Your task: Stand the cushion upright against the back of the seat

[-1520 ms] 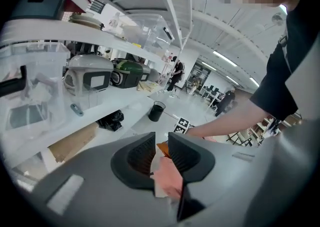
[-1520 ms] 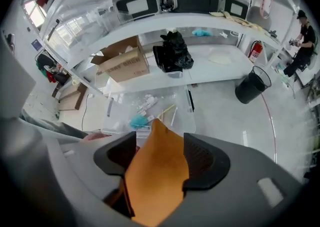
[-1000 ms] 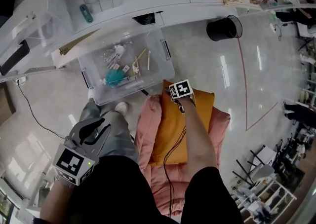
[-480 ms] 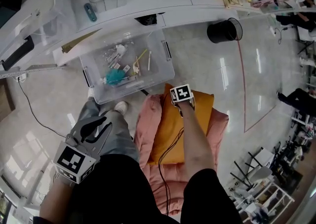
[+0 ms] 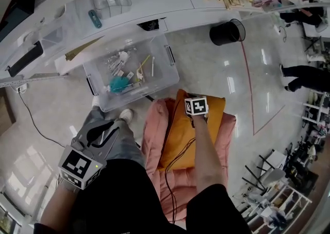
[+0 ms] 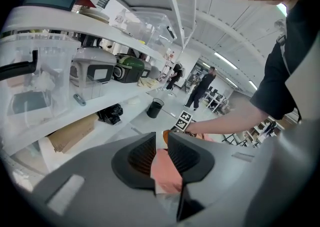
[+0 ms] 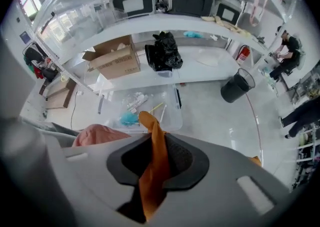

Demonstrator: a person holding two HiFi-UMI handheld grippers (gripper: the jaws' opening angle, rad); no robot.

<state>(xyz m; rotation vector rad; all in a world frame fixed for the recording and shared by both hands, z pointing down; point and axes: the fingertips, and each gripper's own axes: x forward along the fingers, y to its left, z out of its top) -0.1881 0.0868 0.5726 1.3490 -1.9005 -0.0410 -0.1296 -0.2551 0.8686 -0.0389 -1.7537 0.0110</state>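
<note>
Pinching a fold of soft orange cushion (image 5: 176,131), the right gripper (image 7: 156,157) just closed.

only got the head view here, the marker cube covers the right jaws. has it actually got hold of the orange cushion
Observer: Yes. In the right gripper view, the jaws of the right gripper have just been closing and now pinch a fold of the orange cushion.
Operator: and the left one, holding anything
Observer: No. The jaws of the left gripper stand slightly apart with nothing in them. The pink seat only shows beyond the gap.
</note>
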